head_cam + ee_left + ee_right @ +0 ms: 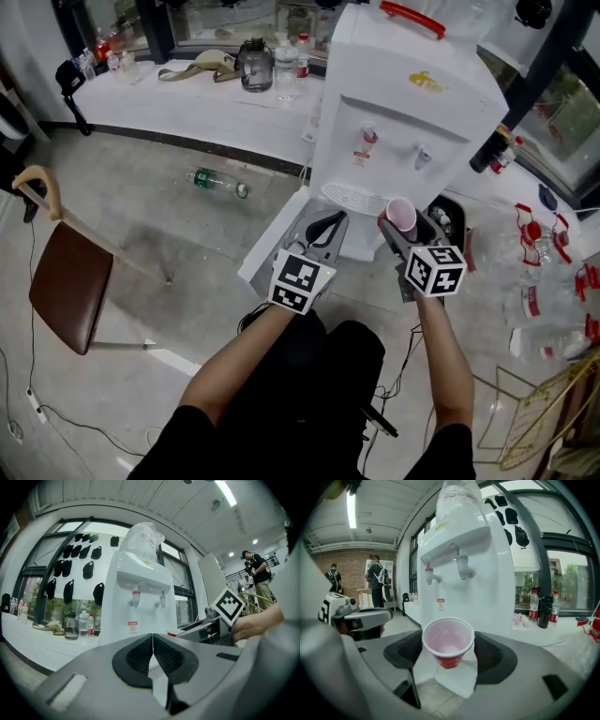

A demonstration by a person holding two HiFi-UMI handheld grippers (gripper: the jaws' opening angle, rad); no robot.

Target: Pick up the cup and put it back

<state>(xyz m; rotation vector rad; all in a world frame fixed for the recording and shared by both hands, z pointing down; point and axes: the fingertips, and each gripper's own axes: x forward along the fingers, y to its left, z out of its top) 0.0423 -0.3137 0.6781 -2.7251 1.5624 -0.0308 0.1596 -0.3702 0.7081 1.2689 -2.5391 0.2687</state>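
Note:
A small red cup [448, 645] with a pale pink inside sits upright between the pads of my right gripper [449, 652], which is shut on its sides. In the head view the cup [402, 217] is held in the air just in front of the white water dispenser [403, 122], below its two taps [370, 138]. My left gripper [325, 228] hovers beside it to the left, near the dispenser's drip grille [354, 198]. Its pads meet with nothing between them, so the left gripper [153, 654] is shut and empty.
A plastic bottle [217, 182] lies on the floor at the left. A brown chair [67, 281] stands at the far left. Bottles and a jug [255, 65] crowd the white counter behind. Clear bottles [539, 281] and a gold wire rack [534, 422] are at the right. People stand in the background.

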